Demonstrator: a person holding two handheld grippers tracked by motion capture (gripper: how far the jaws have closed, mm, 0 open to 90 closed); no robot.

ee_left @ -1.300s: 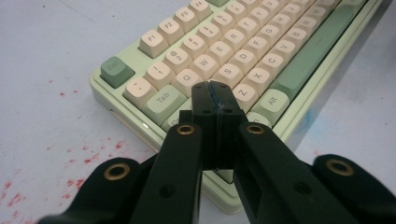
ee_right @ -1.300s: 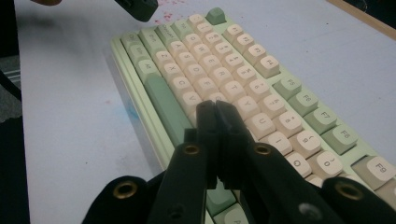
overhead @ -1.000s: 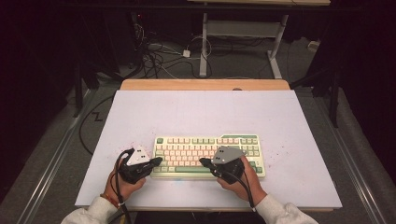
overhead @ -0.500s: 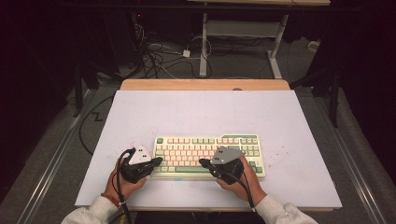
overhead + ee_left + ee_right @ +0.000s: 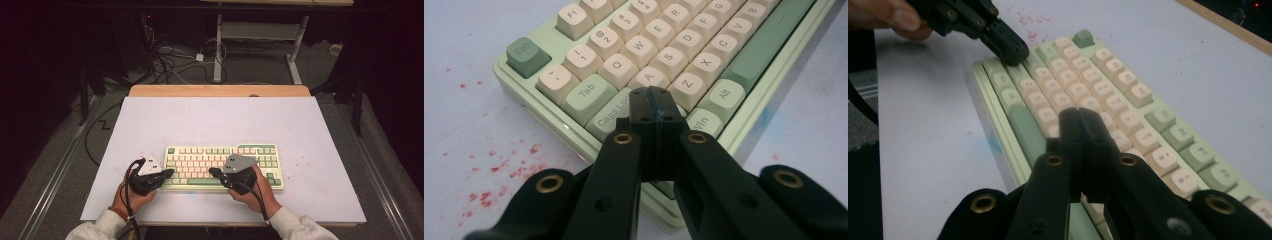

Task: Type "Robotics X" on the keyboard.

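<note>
A pale green keyboard [image 5: 223, 160] lies near the front edge of the white worktop [image 5: 210, 120], with the left gripper [image 5: 169, 173] at its left end and the right gripper [image 5: 213, 172] over its near middle, both with jaws clenched empty.

The high view looks forward and down from above the near edge of the tabletop [image 5: 320, 130], far enough to take in the whole keyboard [image 5: 260, 150]. The left tool [image 5: 655, 95] view sits close over the keyboard's left end, aimed rightward along the keys. The right tool [image 5: 1079, 114] view looks leftward along the same keyboard, sharing those left keys.
</note>
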